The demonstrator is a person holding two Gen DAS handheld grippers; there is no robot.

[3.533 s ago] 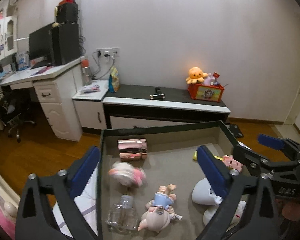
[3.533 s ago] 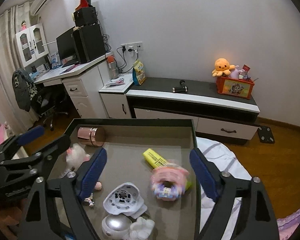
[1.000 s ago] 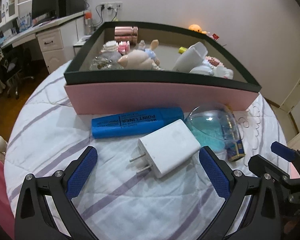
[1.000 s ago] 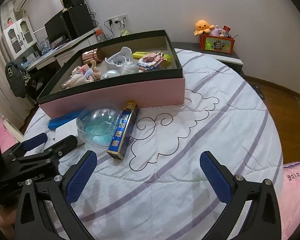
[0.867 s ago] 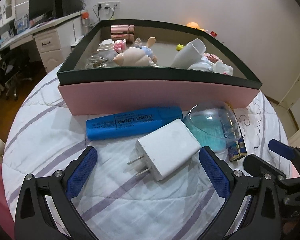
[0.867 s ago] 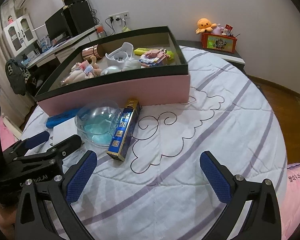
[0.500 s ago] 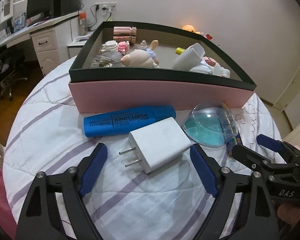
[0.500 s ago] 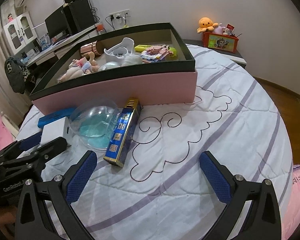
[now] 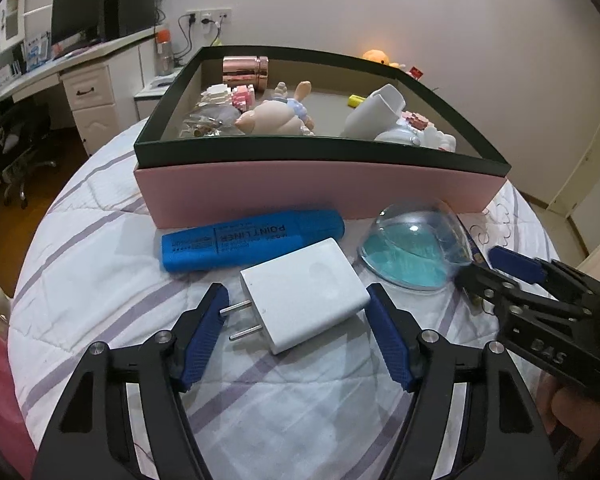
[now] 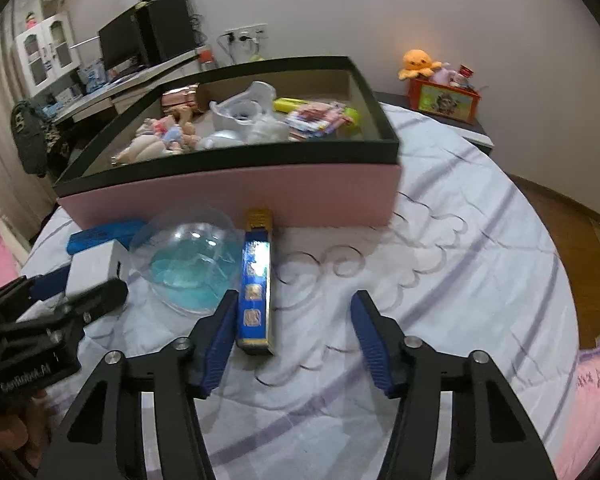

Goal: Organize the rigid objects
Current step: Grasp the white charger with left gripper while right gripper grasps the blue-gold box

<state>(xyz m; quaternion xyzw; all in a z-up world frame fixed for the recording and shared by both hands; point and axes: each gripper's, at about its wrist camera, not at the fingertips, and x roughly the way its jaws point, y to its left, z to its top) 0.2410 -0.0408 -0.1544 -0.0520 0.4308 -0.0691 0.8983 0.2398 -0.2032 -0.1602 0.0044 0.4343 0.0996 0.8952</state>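
While the white charger (image 9: 306,294) lies flat on the quilted bed (image 9: 100,280), the left gripper (image 9: 296,316) straddles it, jaws wide apart, one blue pad beside the two metal prongs and the other just off the far corner of the body; neither pad looks to be touching it, and nothing is held. The charger sits askew to the gripper, its prongs pointing toward the left pad, so a squeeze as things stand would likely bear on the prongs on one side and a corner on the other. My judgement is that a slight turn of the wrist would square the pads onto the flat sides.

Just behind the charger lies the blue highlighter (image 9: 252,245), its long axis running crosswise along the foot of the pink box (image 9: 320,188), which already holds toys and small items. To the right of it sits the clear dome (image 9: 414,252) with a teal inside.

Further right, the right gripper (image 10: 294,320) is likewise spread open and empty. The blue and gold bar (image 10: 256,276) lies with its long axis pointing away toward the box, its near end just beside the left pad rather than between the two. To take it, that gripper would need to shift leftward.
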